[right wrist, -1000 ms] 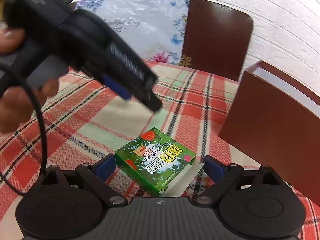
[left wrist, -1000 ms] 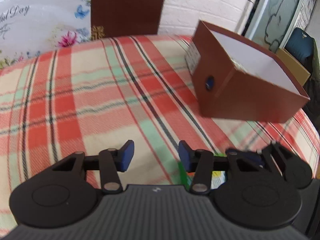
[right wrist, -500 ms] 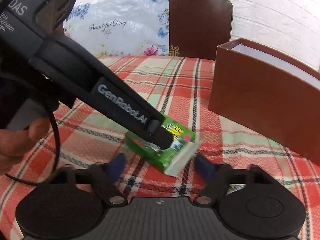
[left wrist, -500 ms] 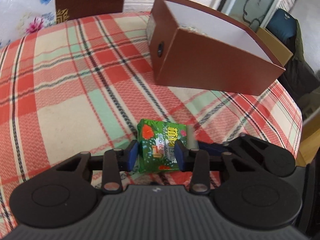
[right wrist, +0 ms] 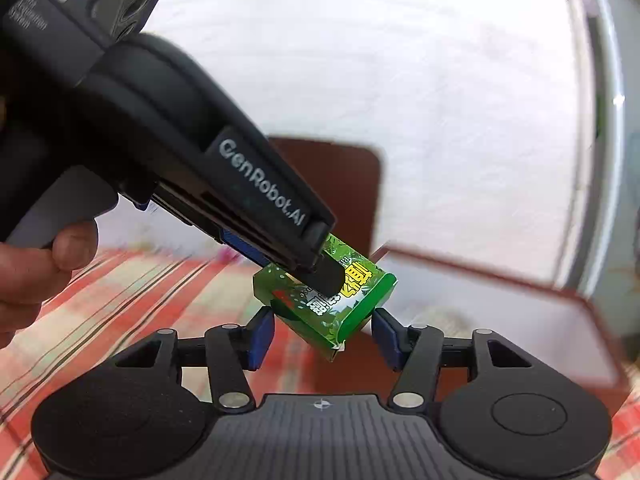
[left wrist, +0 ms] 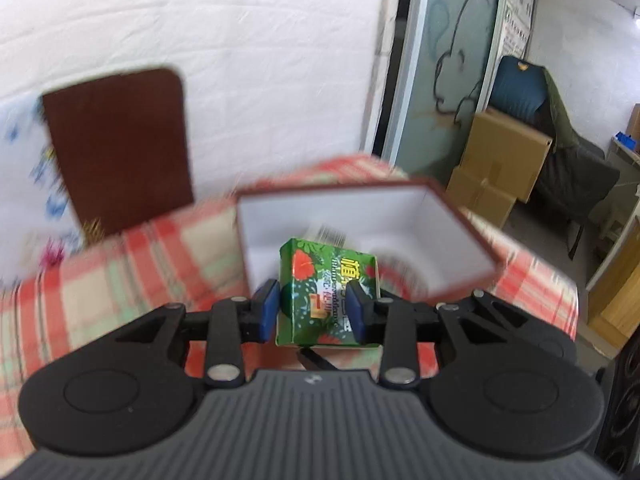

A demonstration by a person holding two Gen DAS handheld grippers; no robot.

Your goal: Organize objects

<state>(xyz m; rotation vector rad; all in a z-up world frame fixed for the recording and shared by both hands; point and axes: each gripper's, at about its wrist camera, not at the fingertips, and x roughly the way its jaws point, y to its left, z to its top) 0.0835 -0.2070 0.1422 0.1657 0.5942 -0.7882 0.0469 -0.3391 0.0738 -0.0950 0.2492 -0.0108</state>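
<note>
Lifted off the plaid cloth point(left wrist: 120, 276) since a second ago, the glossy green carton point(left wrist: 328, 288) is clamped in my left gripper point(left wrist: 314, 312), above the brown box point(left wrist: 360, 232). Its long axis seems tilted upward. My right gripper point(right wrist: 322, 336) has been narrowing around it, pads apparently not touching.

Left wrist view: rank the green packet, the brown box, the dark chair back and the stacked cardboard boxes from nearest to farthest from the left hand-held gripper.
1. Green packet, clamped between the left hand-held gripper pads.
2. Brown box, open, just behind the packet on the table.
3. Dark chair back, beyond the table, upper left.
4. Stacked cardboard boxes, far right, on the floor.
</note>
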